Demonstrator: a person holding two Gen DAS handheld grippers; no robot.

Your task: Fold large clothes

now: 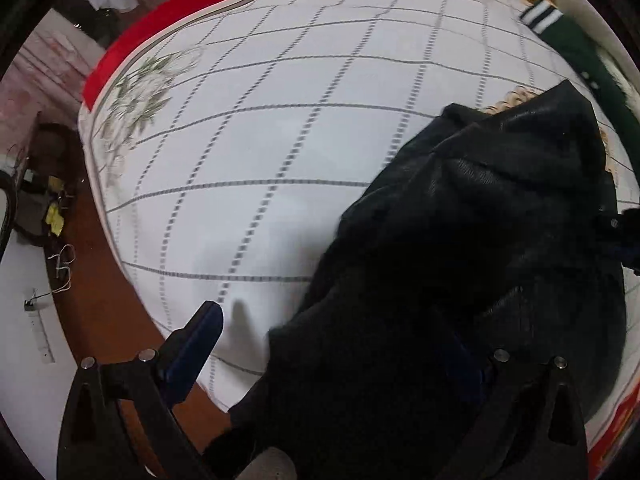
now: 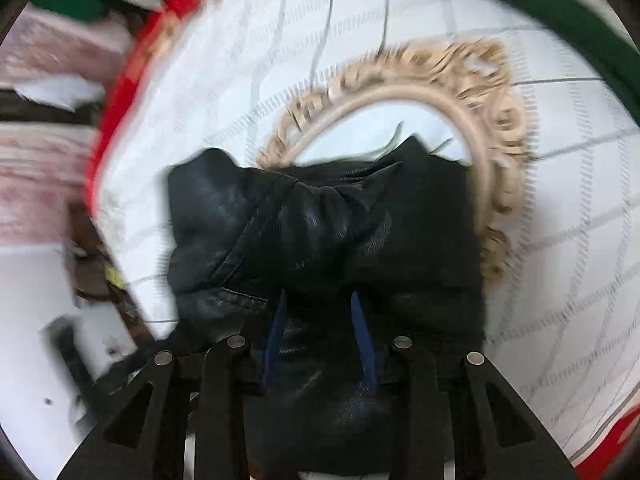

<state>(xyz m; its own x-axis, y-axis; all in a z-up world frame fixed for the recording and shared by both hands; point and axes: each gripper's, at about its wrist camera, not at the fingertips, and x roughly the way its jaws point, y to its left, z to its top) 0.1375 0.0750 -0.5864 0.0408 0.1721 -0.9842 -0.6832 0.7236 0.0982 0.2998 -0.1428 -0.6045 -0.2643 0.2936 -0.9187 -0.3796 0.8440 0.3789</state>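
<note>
Both tools engaged: right tool (image 2: pixel 322 336) grasping black garment (image 2: pixel 320 232), left tool (image 1: pixel 340 344) released; bunched cloth may slip crooked onto bed (image 1: pixel 280 120).

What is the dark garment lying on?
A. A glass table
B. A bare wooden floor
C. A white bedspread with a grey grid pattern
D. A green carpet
C: the black garment rests on a white bedspread crossed by grey grid lines, with a red border at its edge; the right wrist view shows the same white gridded cloth around the garment.
</note>
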